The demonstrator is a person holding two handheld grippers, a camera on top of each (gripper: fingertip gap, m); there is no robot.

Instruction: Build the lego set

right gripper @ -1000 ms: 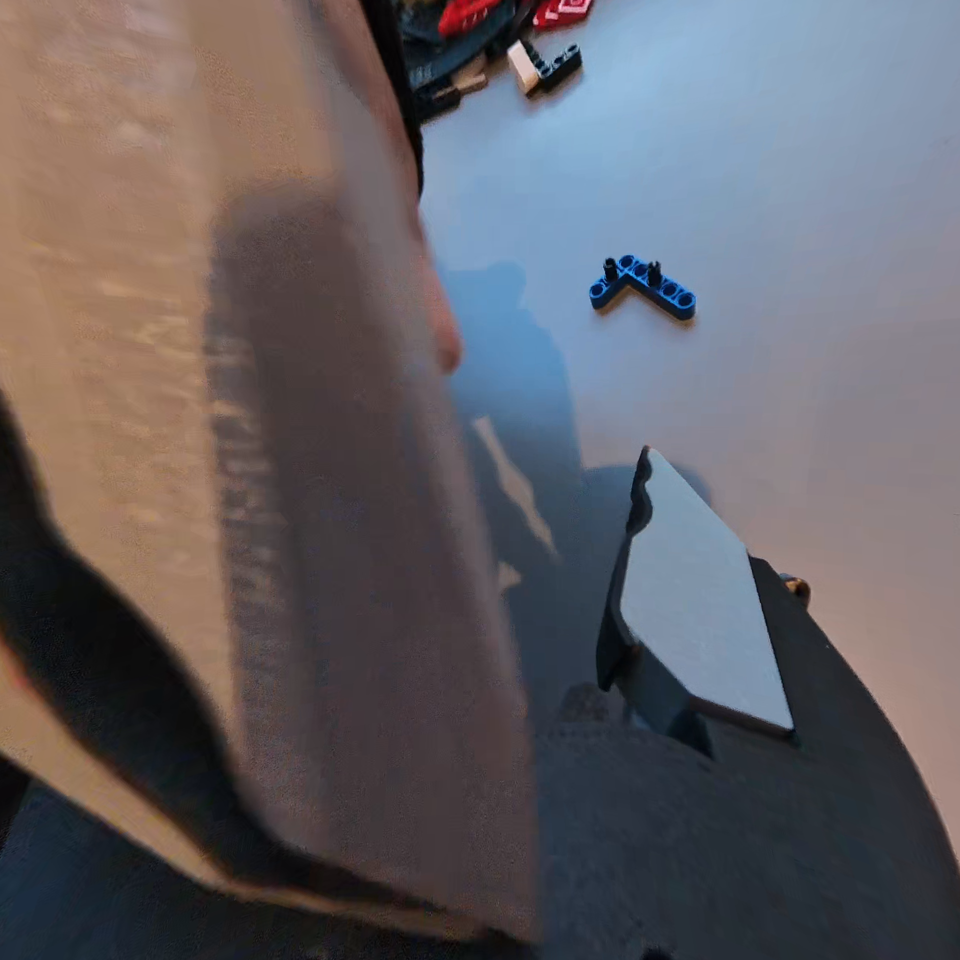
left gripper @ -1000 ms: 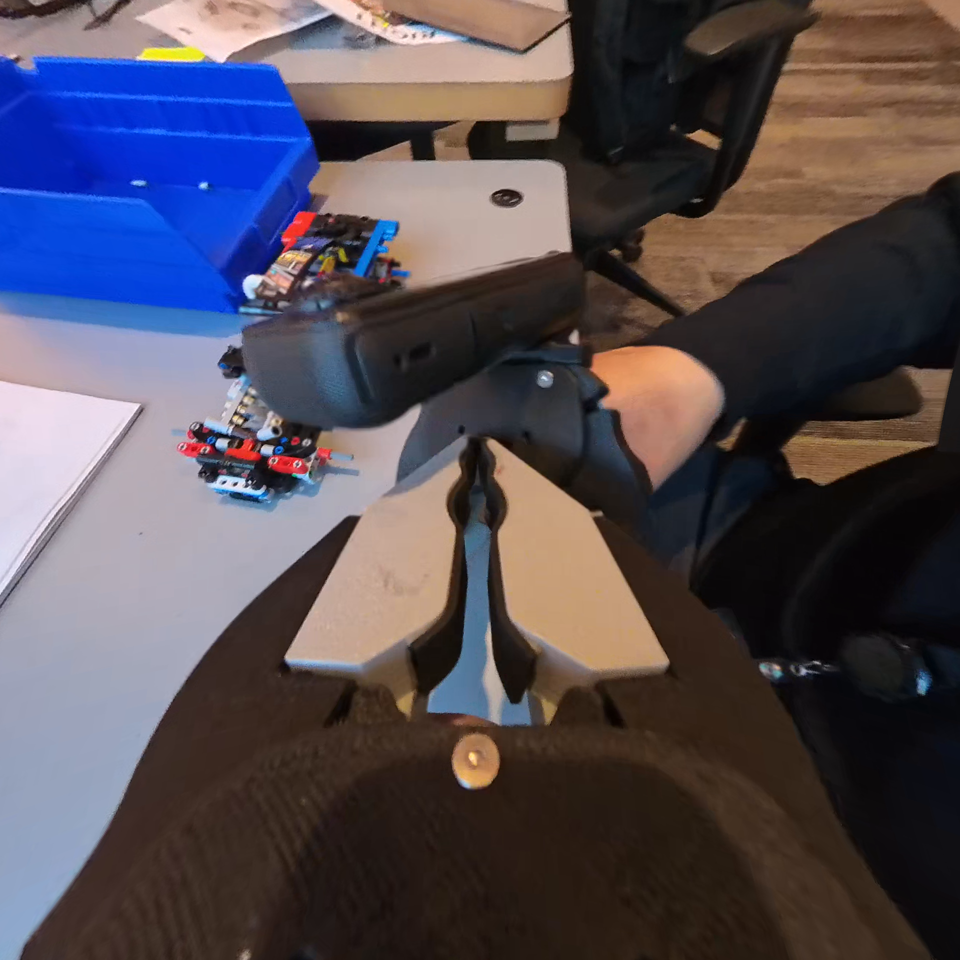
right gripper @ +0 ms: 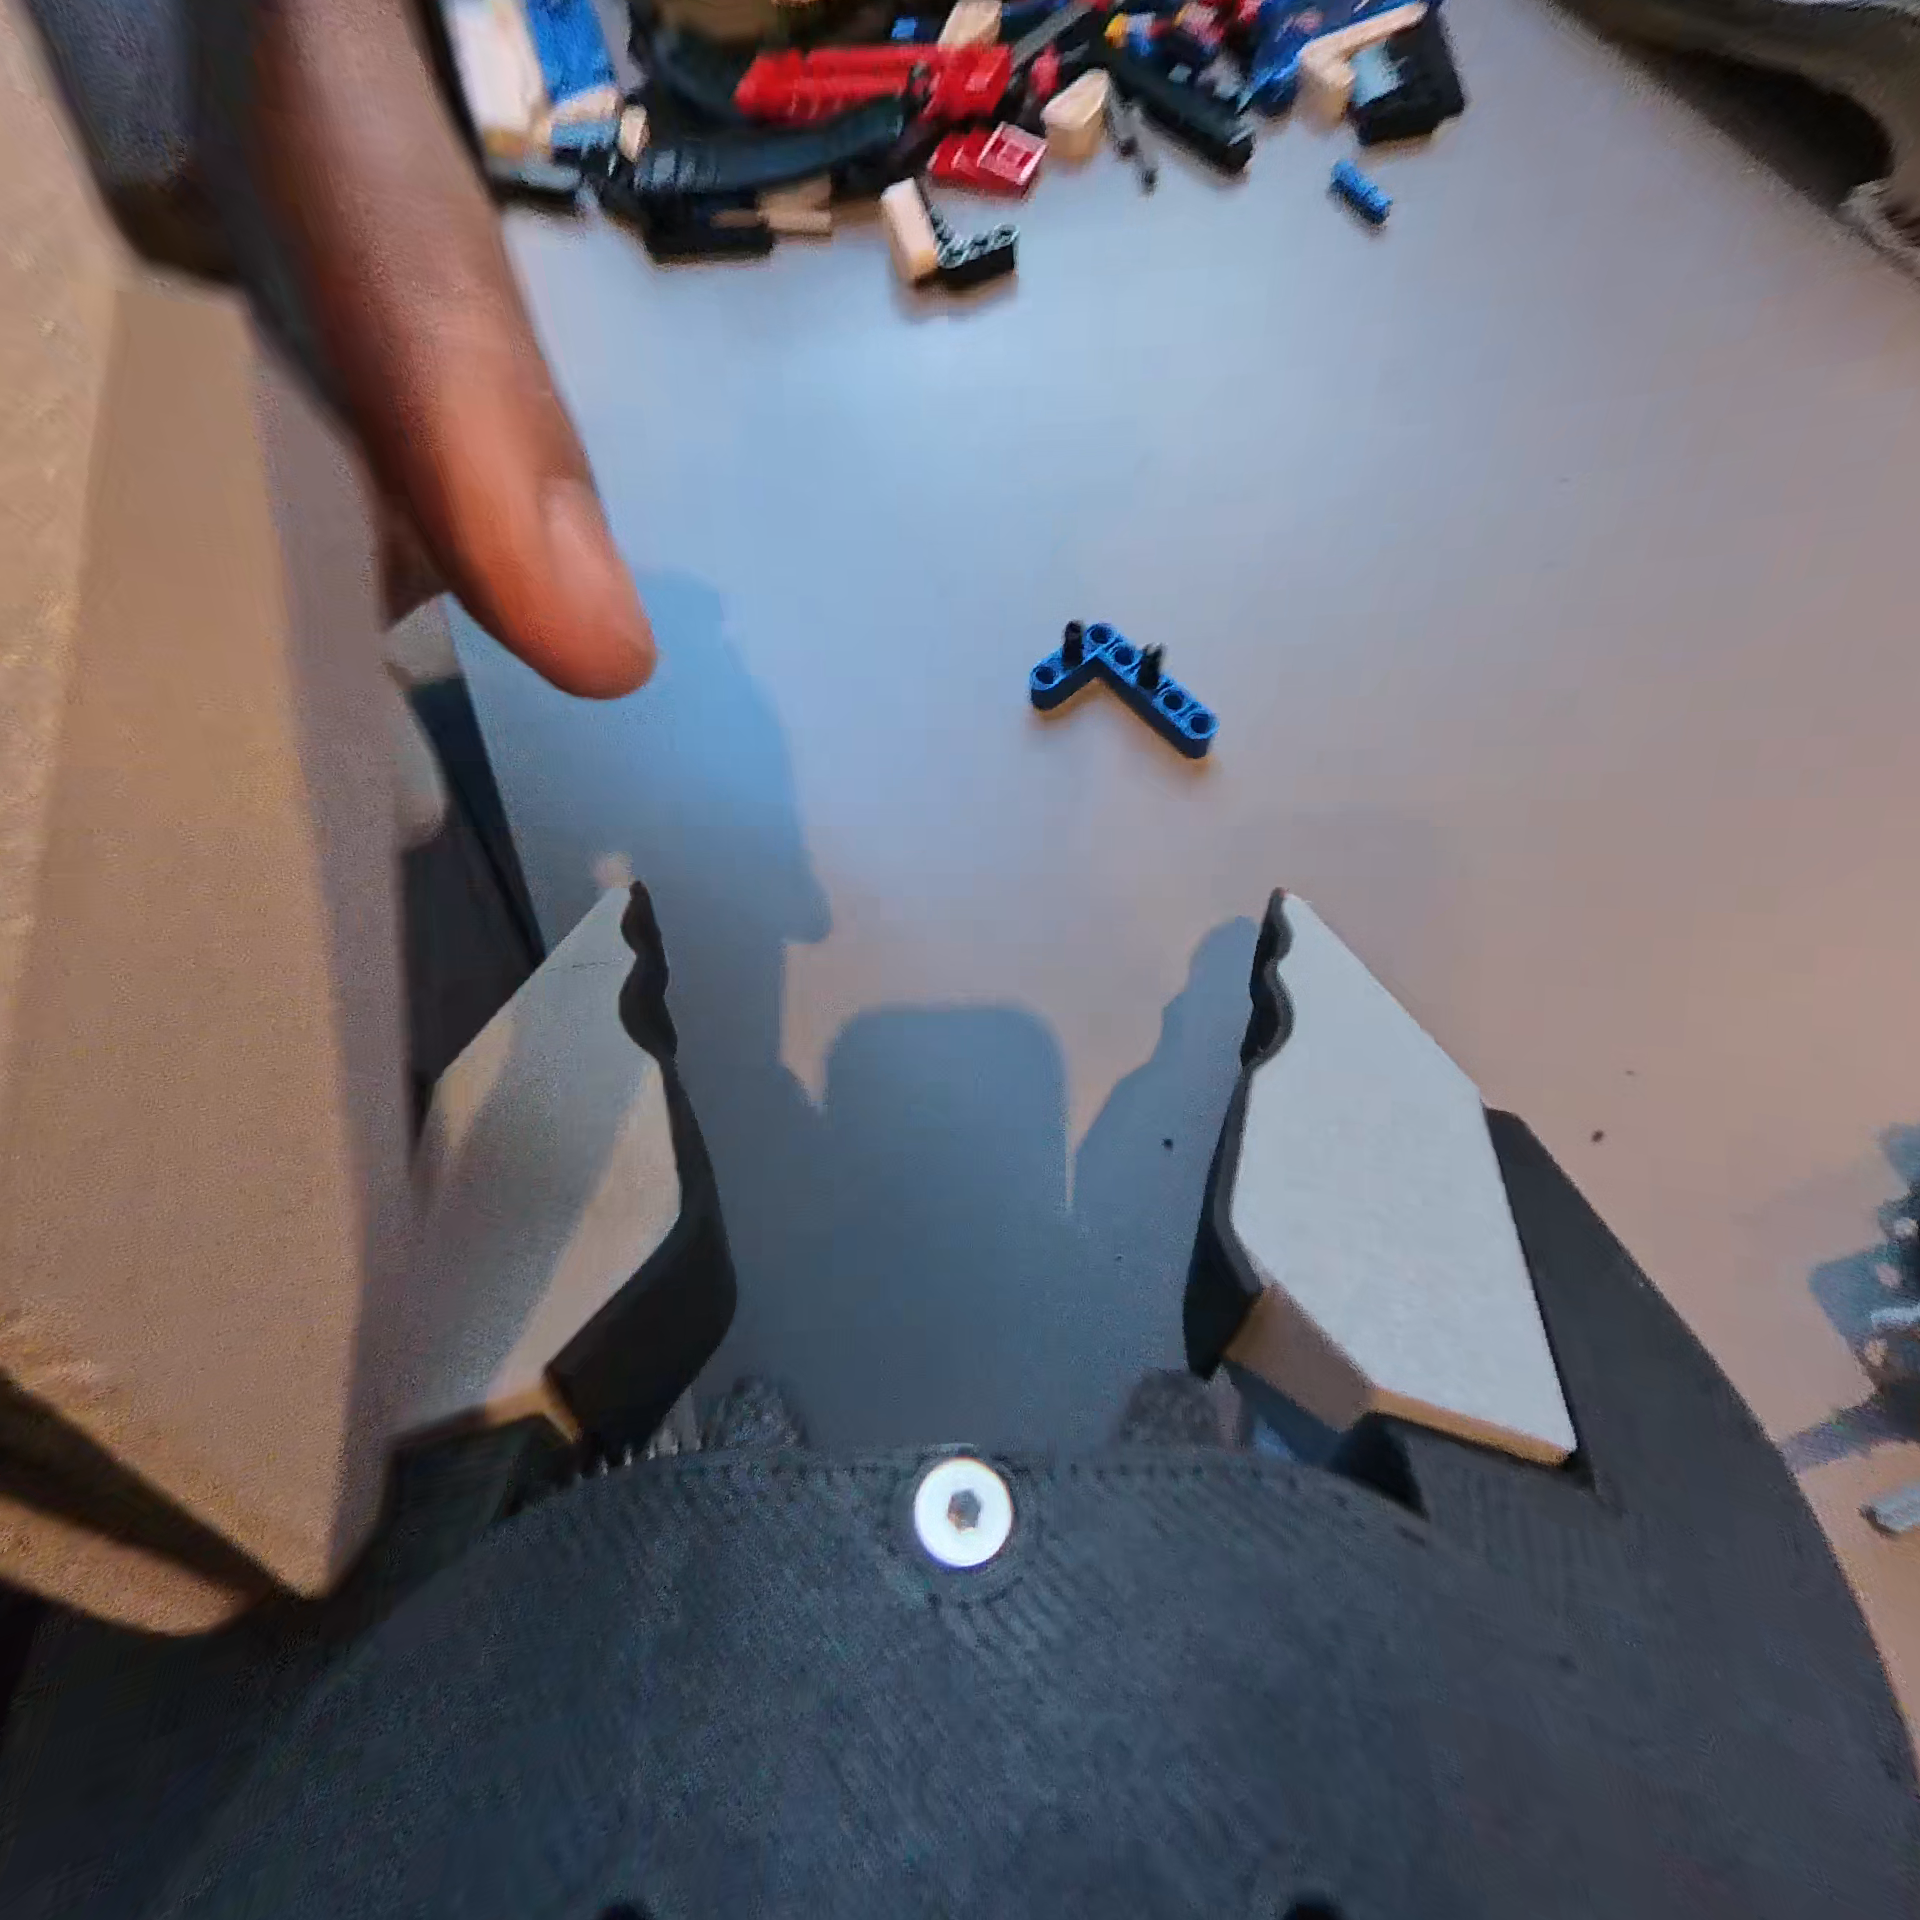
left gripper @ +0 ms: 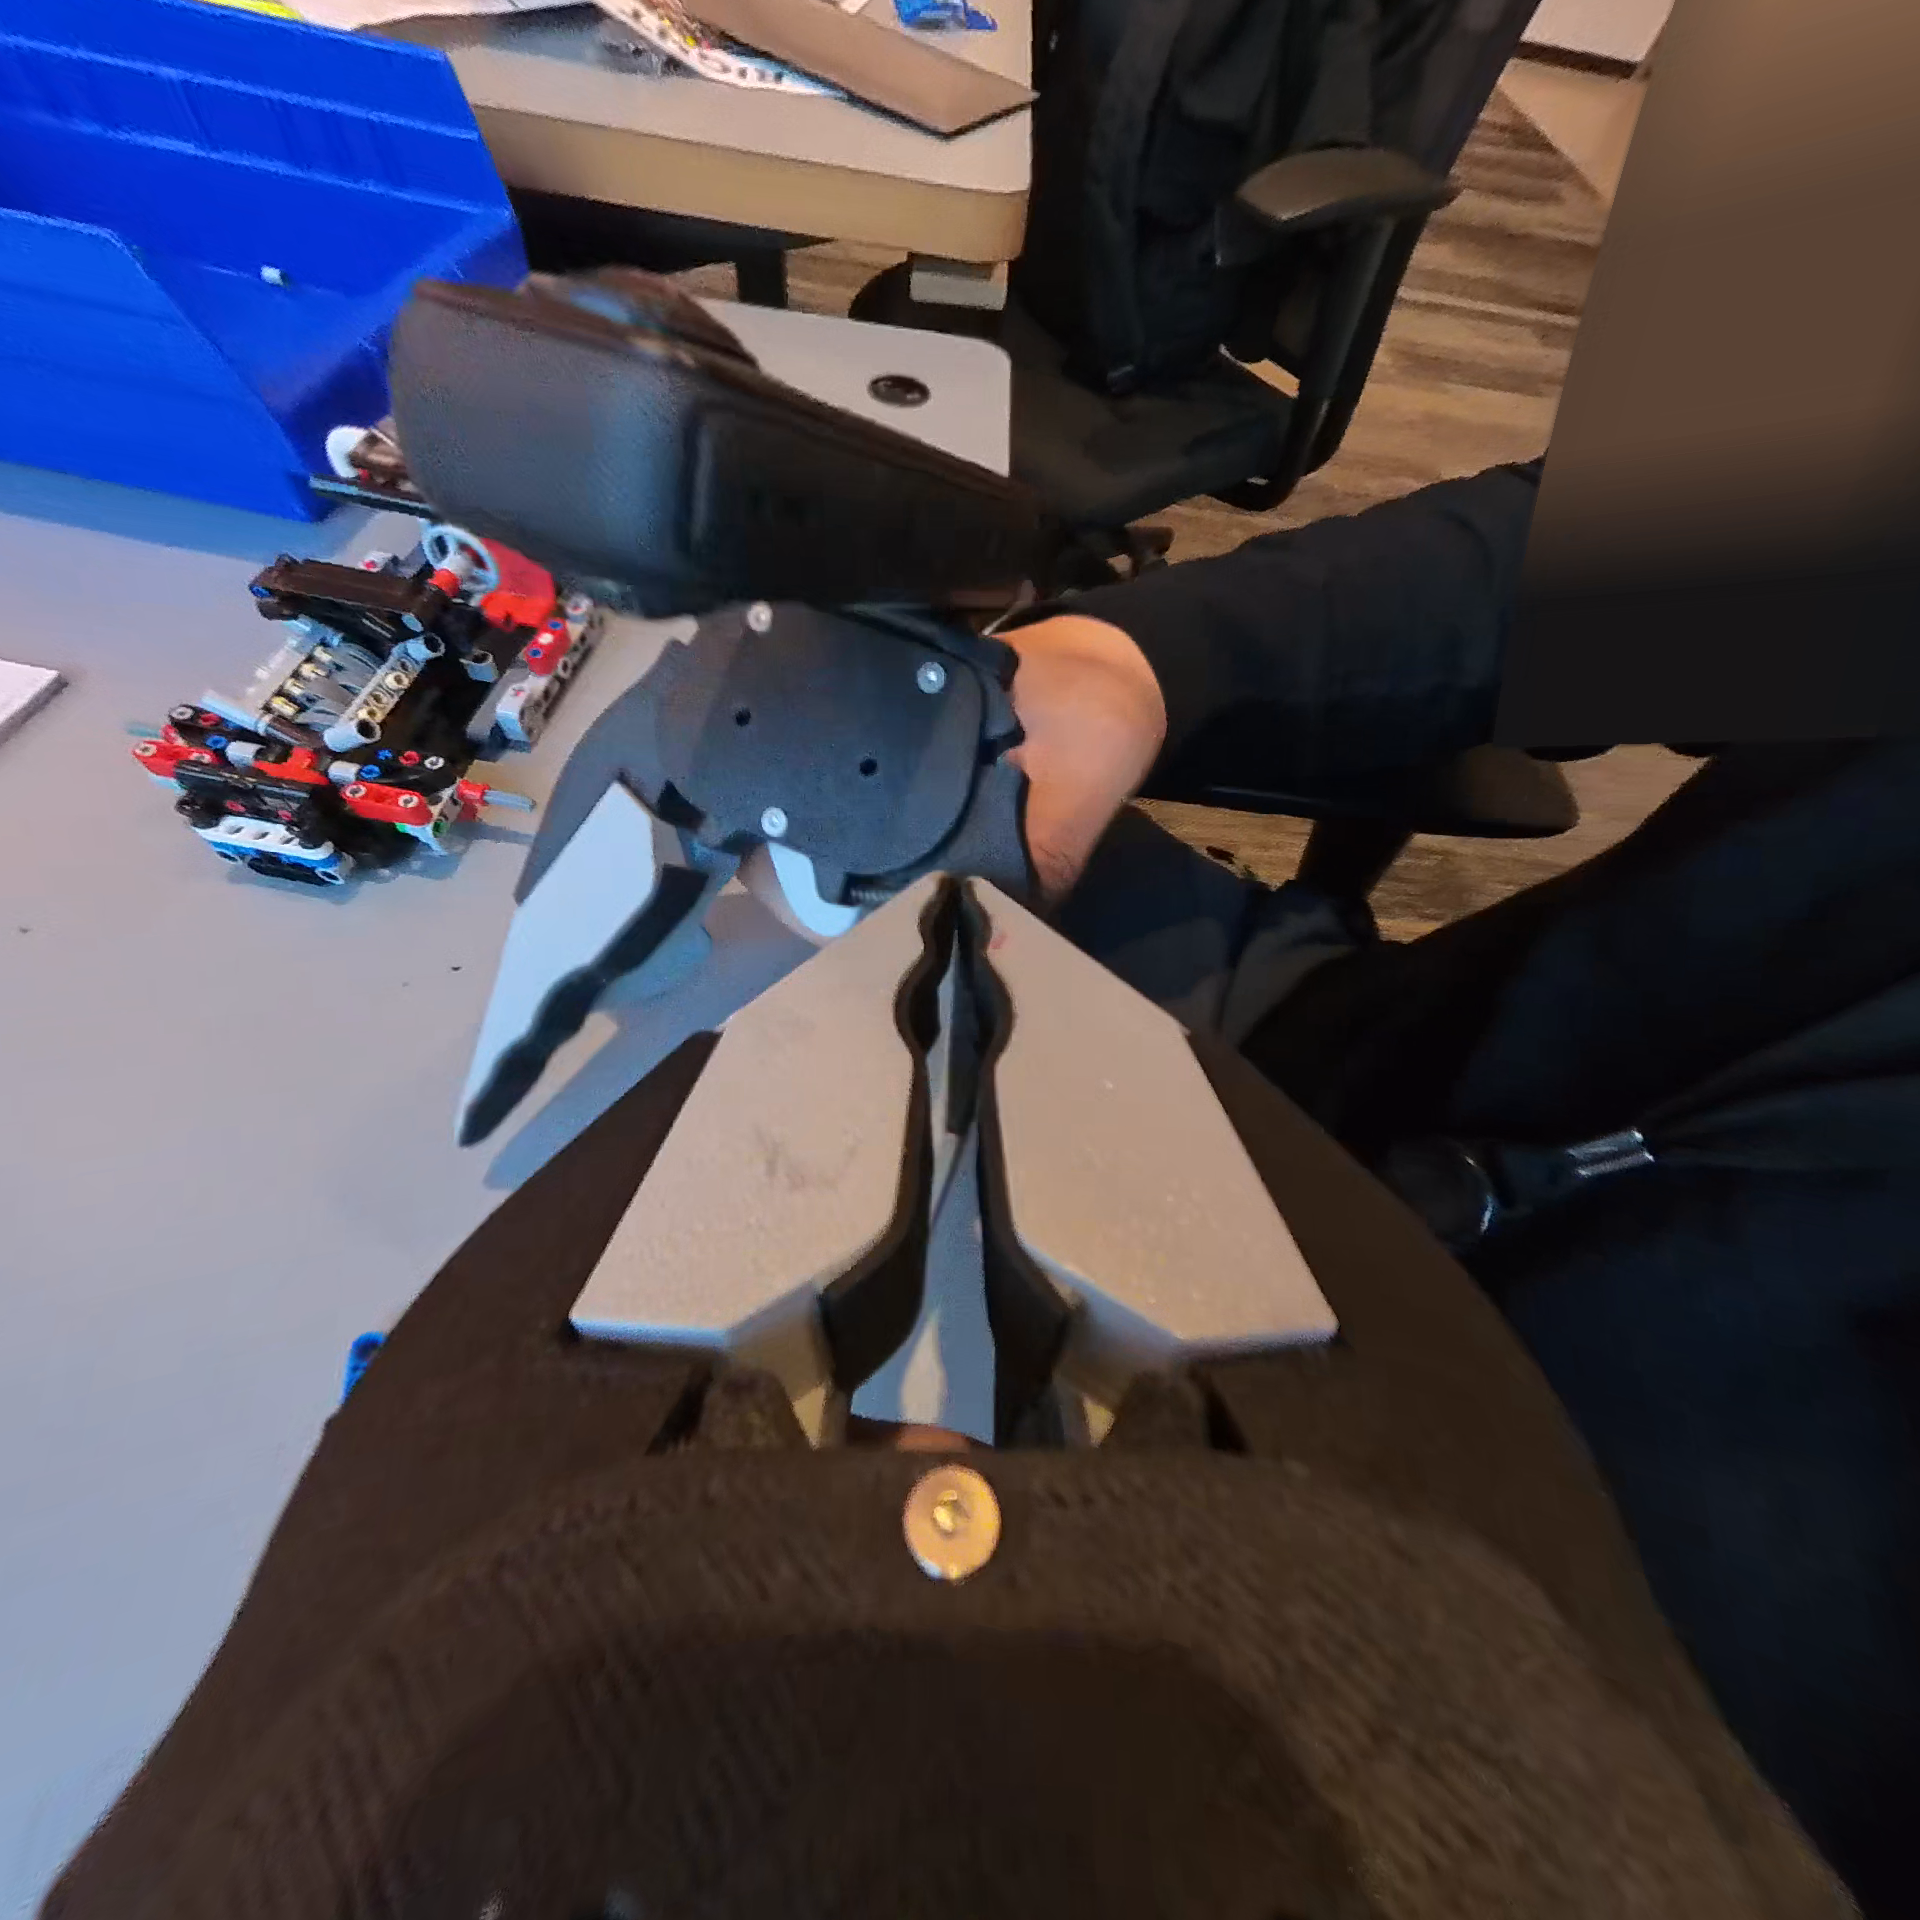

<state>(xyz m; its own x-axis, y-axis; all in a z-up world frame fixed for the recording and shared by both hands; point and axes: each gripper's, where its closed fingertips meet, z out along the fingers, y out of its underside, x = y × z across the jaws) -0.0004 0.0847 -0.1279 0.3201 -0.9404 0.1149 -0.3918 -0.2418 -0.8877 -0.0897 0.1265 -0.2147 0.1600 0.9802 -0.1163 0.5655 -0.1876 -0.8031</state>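
A blue L-shaped beam [right gripper: 1122, 688] with two black pins lies flat on the grey table [right gripper: 1455, 623], ahead of my right gripper [right gripper: 956, 909]. The right gripper is open and empty, a little above the table. It also shows in the left wrist view [left gripper: 582, 1081], held by a hand [left gripper: 1081, 727] and pointing down and left. My left gripper [left gripper: 951, 909] is shut and empty, beside the right one. A partly built lego car [left gripper: 343, 717] stands on the table to the left.
A pile of loose lego pieces [right gripper: 935, 114] lies beyond the beam. A blue bin [left gripper: 208, 260] stands behind the car. A finger [right gripper: 499, 468] and the left gripper's blurred side [right gripper: 156, 831] fill the left of the right wrist view. An office chair [left gripper: 1247, 260] stands past the table edge. Spacing between my two grippers at the tips: around 12 centimetres.
The right gripper has tilted down toward the table and both its open fingers now show. The left gripper's side has cleared leftward from the right wrist view. The left gripper stays shut.
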